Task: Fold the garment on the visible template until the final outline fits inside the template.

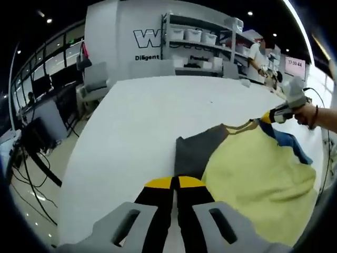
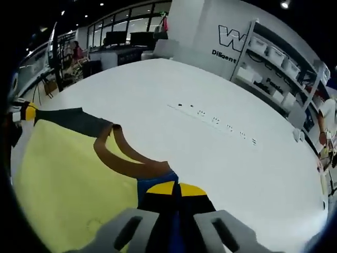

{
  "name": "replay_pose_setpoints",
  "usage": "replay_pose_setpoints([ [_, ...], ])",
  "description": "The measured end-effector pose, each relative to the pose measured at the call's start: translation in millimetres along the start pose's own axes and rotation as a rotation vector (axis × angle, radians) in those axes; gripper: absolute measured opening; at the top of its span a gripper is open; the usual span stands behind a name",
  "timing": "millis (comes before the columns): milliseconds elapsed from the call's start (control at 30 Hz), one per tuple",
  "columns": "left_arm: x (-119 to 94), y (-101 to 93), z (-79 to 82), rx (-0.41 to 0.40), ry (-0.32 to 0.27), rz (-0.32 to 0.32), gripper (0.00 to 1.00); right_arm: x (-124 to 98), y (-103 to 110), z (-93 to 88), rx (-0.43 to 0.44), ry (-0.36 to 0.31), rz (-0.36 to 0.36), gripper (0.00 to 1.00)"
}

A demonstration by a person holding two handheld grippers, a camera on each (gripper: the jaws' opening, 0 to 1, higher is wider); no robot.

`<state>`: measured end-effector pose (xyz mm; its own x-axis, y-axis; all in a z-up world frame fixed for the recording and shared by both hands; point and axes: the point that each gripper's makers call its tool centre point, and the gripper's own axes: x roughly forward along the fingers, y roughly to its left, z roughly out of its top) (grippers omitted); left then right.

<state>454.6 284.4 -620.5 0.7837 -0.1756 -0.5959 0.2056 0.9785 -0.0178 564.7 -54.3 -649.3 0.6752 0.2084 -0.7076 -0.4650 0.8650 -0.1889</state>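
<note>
White table (shelves behind)

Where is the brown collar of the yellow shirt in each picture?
Left gripper view: the brown collar is right of centre, at the far edge of the yellow shirt, just beside the right gripper.
Right gripper view: the collar curves across the lower middle, just above this gripper's closed jaws.
Shared landmark: the dark grey sleeve beside the collar, lying on the white table.
</note>
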Motion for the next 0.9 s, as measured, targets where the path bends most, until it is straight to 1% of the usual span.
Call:
replay_pose_setpoints([
  [67, 4, 4.6, -8.1, -0.008, 0.033, 0.023, 0.02, 6, -1, 1.4, -0.003, 0.009, -0.003, 0.0],
  [133, 5, 7.2, -10.6, -0.028, 0.045, 0.031, 0.02, 11, 0, 6.4, -0.02, 0.0, -0.002, 0.0],
  [200, 5, 7.6, -10.1, -0.027, 0.043, 0.035, 0.02, 15, -1, 8.6, -0.026, 0.007, -0.003, 0.0],
  [267, 10, 10.1, -10.9, -0.014, 0.052, 0.043, 0.02, 21, -1, 14.3, -0.029, 0.0, 0.008, 0.0],
  [367, 12, 16.0, -13.8, -0.029, 0.064, 0.053, 0.02, 30, -2, 27.3, -0.037, -0.028, 0.012, 0.0],
  [400, 12, 16.8, -14.8, -0.032, 0.067, 0.056, 0.02, 34, -6, 35.4, -0.054, -0.055, -0.009, 0.0],
  [433, 13, 18.5, -17.1, -0.029, 0.077, 0.064, 0.02, 37, -7, 38.9, -0.065, -0.064, -0.008, 0.0],
  [500, 15, 20.7, -21.2, -0.035, 0.093, 0.072, 0.02, 45, -5, 39.9, -0.052, -0.051, 0.013, 0.0],
  [633, 16, 19.3, -23.7, -0.027, 0.101, 0.069, 0.02, 54, -3, 36.5, -0.049, -0.037, 0.026, 0.0],
  [667, 17, 20.2, -24.7, -0.029, 0.103, 0.07, 0.02, 55, 2, 33.2, -0.021, -0.03, 0.049, 0.0],
  [700, 17, 20.3, -24.9, -0.03, 0.104, 0.069, 0.02, 55, 3, 32.7, -0.018, -0.03, 0.054, 0.0],
  [767, 17, 20.4, -25.8, -0.03, 0.108, 0.072, 0.02, 52, 8, 29.5, 0.021, -0.024, 0.08, 0.0],
  [800, 16, 19.9, -25.5, -0.03, 0.105, 0.074, 0.02, 49, 9, 29.2, 0.092, -0.025, 0.096, 0.0],
  [900, 15, 20.6, -23.9, -0.032, 0.097, 0.081, 0.08, 46, 11, 29.4, 0.131, -0.029, 0.119, 0.0],
])
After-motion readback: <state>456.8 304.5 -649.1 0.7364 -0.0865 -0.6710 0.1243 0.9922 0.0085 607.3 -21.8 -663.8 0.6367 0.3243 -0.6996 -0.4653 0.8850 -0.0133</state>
